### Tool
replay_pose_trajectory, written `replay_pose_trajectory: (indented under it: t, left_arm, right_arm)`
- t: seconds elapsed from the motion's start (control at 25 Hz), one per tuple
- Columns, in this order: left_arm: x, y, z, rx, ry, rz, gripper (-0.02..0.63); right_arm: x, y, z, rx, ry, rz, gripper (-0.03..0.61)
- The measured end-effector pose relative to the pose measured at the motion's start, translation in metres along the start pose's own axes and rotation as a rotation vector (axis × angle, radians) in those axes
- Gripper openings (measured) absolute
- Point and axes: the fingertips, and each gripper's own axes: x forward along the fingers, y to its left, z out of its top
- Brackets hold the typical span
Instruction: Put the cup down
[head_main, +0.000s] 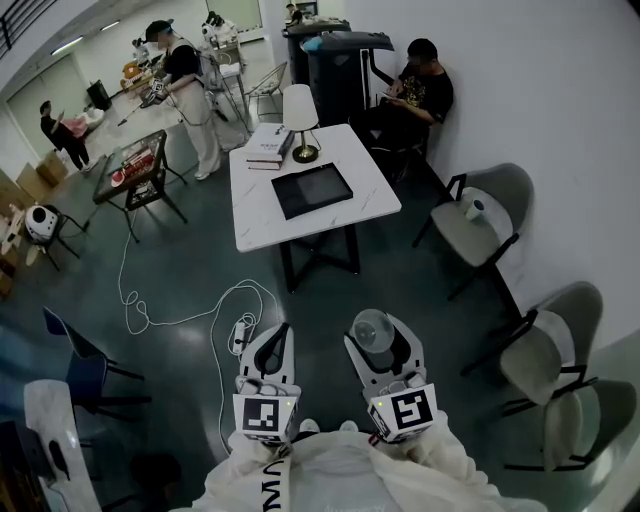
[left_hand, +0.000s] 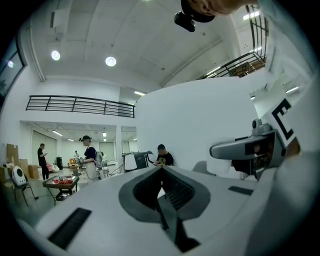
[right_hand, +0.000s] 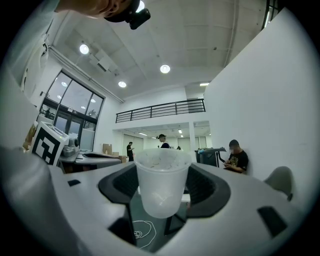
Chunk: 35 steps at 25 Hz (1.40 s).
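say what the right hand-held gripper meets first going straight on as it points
Probably the white table ahead: the right hand-held gripper, holding the cup, points level toward it across the floor. Whether it would clear the tabletop is unclear.

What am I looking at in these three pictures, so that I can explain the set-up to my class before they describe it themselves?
There is no robot here: a person holds a two-jaw gripper in each hand. The head view comes from a camera on the person's head, looking steeply down at both grippers. The other two pictures come from a camera riding on each gripper, looking along its jaws. The left gripper is shut and empty. The right gripper is closed on a clear plastic cup, held upright in the air. Ahead stands a white table bearing a lamp, stacked books and a dark flat tray. The cup is not yet set down.
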Motion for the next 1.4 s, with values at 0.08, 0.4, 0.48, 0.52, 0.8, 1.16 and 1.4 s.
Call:
replay_pose_trajectory:
  t: [0.08, 0.4, 0.48, 0.52, 0.8, 1.16, 1.4]
  left_arm:
    - [0.003, -0.005, -0.003, 0.004, 0.007, 0.006, 0.009]
    - [0.023, -0.020, -0.002, 0.008, 0.015, 0.002, 0.009]
    - [0.029, -0.020, -0.002, 0.014, 0.012, 0.002, 0.009]
    - [0.032, -0.020, -0.003, 0.016, 0.012, 0.000, 0.009]
    - [0.062, -0.013, -0.019, 0.014, 0.027, -0.008, 0.009]
    - [0.112, 0.037, -0.030, 0.021, 0.039, 0.019, 0.009]
    - [0.161, 0.079, -0.035, 0.013, 0.051, 0.026, 0.009]
  right_arm:
    - [-0.003, -0.007, -0.001, 0.001, -0.003, 0.003, 0.281]
    - [-0.002, -0.030, -0.004, 0.007, 0.004, 0.013, 0.281]
    - [-0.001, -0.034, -0.005, 0.004, 0.002, 0.011, 0.281]
    - [0.000, -0.036, -0.007, 0.005, 0.003, 0.009, 0.281]
    - [0.016, -0.049, -0.020, -0.012, 0.020, 0.004, 0.281]
    - [0.094, -0.060, -0.036, -0.026, 0.050, 0.034, 0.281]
    - [0.160, -0.074, -0.039, -0.016, 0.055, 0.040, 0.281]
